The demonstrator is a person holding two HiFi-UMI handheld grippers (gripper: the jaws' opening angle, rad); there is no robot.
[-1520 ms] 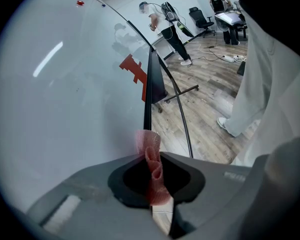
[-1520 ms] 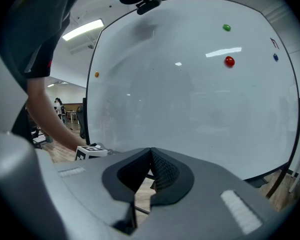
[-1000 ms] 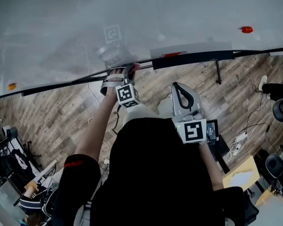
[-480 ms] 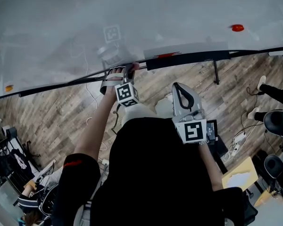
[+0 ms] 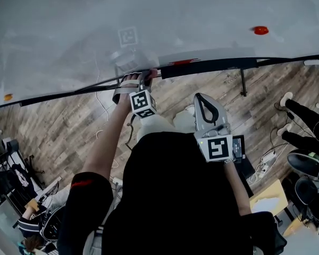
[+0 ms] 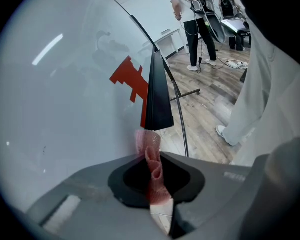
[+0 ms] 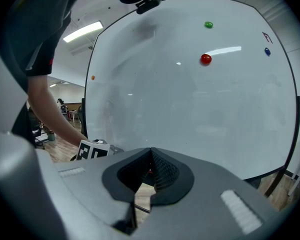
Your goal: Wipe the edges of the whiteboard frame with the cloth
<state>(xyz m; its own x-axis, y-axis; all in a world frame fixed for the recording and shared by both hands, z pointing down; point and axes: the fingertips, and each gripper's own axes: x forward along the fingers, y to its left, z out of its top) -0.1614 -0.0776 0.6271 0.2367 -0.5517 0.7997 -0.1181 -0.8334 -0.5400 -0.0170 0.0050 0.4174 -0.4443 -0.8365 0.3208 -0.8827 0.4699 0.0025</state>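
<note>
My left gripper [image 6: 155,159] is pinched tight on the pink cloth [image 6: 148,141]; cloth tip at the whiteboard frame [image 5: 53,96] btm edge (touching, I think); right gripper [image 7: 149,160] closed, empty, near my chest; risk: pressing hard drags the cloth out.

The wood-plank floor [image 5: 69,126] carries a dark stand post [image 5: 244,82] far right of centre, a loose white cable [image 5: 99,134] on the left, a person's white shoes [image 5: 283,99] at the right edge and, nearer, what looks like a power strip [image 5: 269,156]
</note>
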